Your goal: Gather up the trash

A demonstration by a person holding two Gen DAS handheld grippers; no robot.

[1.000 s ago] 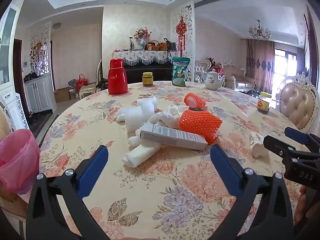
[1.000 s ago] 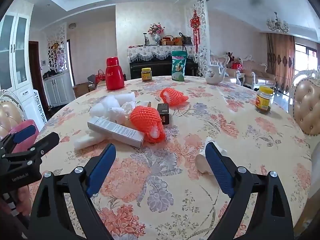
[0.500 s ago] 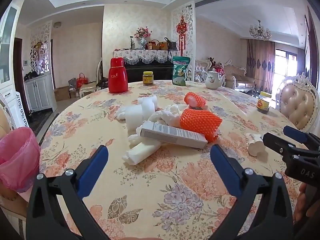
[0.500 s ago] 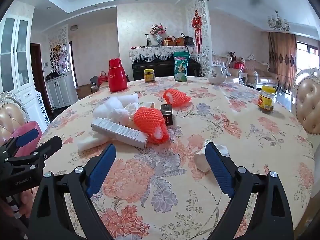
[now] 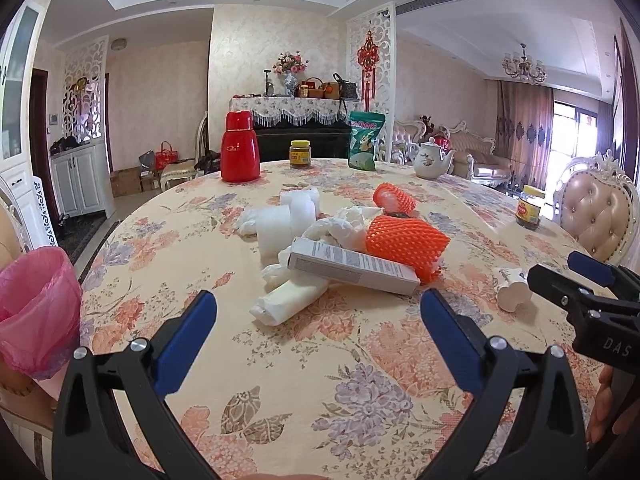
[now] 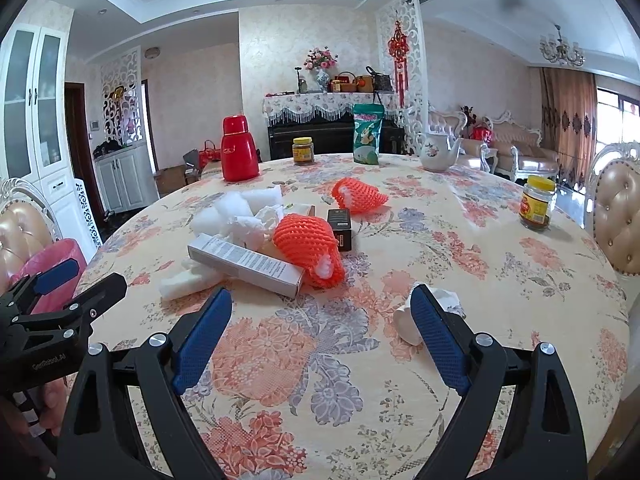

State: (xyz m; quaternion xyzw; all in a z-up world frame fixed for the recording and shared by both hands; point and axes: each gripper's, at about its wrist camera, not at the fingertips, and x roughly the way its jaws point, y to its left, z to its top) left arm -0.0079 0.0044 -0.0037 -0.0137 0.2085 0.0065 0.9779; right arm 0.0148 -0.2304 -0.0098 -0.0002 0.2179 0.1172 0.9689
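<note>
A heap of trash lies mid-table: a long grey carton (image 5: 352, 266) (image 6: 246, 264), an orange foam net (image 5: 404, 242) (image 6: 308, 246), a second net (image 5: 394, 198) (image 6: 358, 196) farther back, white foam wraps (image 5: 280, 224) (image 6: 236, 212), a white roll (image 5: 288, 300) and a black box (image 6: 340, 228). A crumpled white paper cup (image 5: 512, 290) (image 6: 426, 312) lies apart at the right. My left gripper (image 5: 318, 330) is open and empty, short of the heap. My right gripper (image 6: 322, 330) is open and empty, its right finger beside the cup.
A pink-lined bin (image 5: 34, 316) (image 6: 50, 268) stands off the table's left edge. At the far side of the floral table (image 5: 320, 380) stand a red thermos (image 5: 240, 148), jars (image 5: 300, 154) (image 6: 536, 208), a green bag (image 5: 364, 146) and a teapot (image 5: 432, 158). Chairs stand at right (image 5: 600, 216).
Both grippers have drawn back slightly and risen a little; the heap and cup look a bit farther off. Nothing on the table has moved.
</note>
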